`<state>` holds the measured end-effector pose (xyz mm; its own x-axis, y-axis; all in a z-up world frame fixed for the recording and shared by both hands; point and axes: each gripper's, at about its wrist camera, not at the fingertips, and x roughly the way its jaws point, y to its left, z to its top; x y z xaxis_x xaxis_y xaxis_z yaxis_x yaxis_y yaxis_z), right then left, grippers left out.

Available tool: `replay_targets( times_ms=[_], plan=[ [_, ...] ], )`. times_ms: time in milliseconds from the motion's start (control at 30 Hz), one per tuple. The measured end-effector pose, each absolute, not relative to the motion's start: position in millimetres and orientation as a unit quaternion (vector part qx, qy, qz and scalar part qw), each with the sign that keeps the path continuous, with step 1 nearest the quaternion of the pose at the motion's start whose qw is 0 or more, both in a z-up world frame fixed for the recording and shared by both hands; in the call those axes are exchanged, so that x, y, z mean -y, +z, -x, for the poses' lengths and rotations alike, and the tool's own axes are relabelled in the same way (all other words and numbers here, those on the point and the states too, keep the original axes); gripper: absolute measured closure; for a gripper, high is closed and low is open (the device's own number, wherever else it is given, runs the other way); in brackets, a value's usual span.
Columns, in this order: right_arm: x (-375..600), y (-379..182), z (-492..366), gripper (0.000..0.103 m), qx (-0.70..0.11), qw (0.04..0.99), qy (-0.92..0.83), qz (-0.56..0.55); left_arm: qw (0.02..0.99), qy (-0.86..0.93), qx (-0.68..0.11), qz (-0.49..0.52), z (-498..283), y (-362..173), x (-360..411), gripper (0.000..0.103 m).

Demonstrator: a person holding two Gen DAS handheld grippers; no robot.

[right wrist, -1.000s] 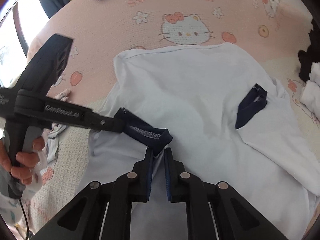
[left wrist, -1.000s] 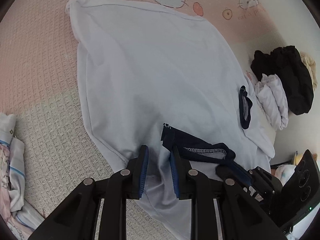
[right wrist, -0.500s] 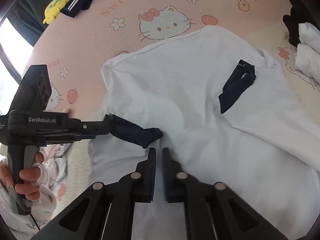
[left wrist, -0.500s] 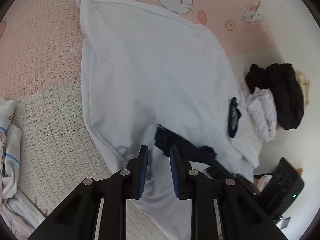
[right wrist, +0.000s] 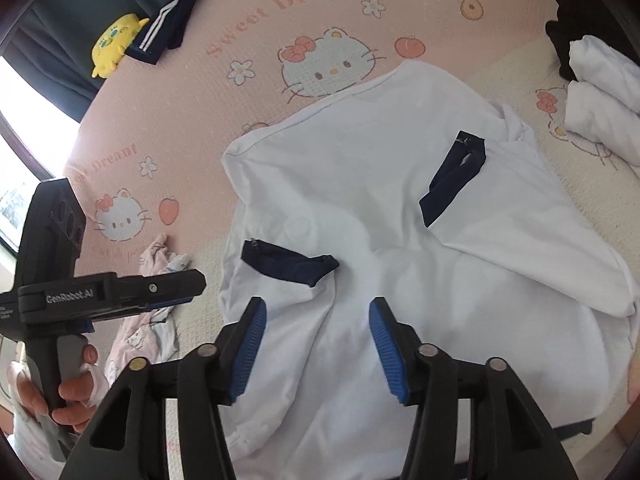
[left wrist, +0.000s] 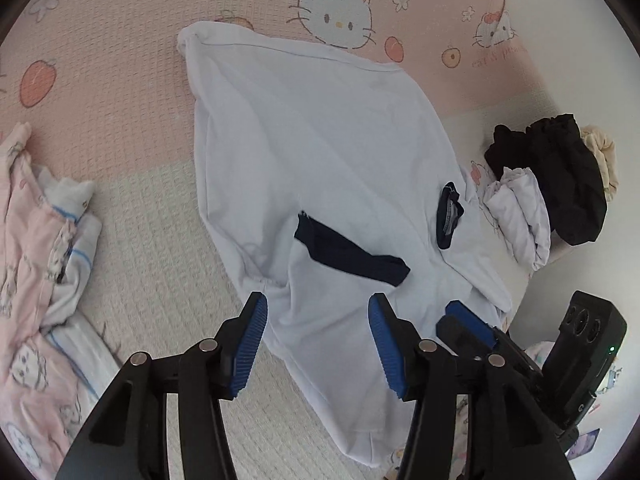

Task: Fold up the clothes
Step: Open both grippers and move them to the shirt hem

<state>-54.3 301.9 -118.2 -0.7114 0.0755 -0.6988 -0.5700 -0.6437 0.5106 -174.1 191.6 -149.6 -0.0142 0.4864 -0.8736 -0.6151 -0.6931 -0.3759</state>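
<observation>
Now both sleeves on white shirt (right wrist: 384, 208), grippers' fingers (right wrist: 256, 344) spread above.

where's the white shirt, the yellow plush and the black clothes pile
white shirt (left wrist: 320, 152): left wrist view, middle of its back panel
yellow plush (right wrist: 112, 42): right wrist view, its face
black clothes pile (left wrist: 560, 176): left wrist view, centre of the heap

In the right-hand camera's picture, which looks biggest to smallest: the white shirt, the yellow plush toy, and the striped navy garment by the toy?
1. White shirt, by far the largest.
2. Striped navy garment.
3. Yellow plush toy.
The last two look close in size, and both lie far from the camera at the distorted edge, so their order is unsure.
</observation>
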Motion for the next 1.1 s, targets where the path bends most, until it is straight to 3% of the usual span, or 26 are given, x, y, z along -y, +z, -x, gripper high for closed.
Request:
replay_targets(
  times_ms=[467,1100],
  plan=[
    [-281,-85,24,0.037,-0.351,0.203,0.857,0.319,0.396,0.717,-0.035,0.573,114,-126,-171,0.054],
    [-287,-64,1,0.034,-0.313,0.260,0.848,0.338,0.391,0.724,-0.092,0.560,74,-121,-170,0.054]
  ],
)
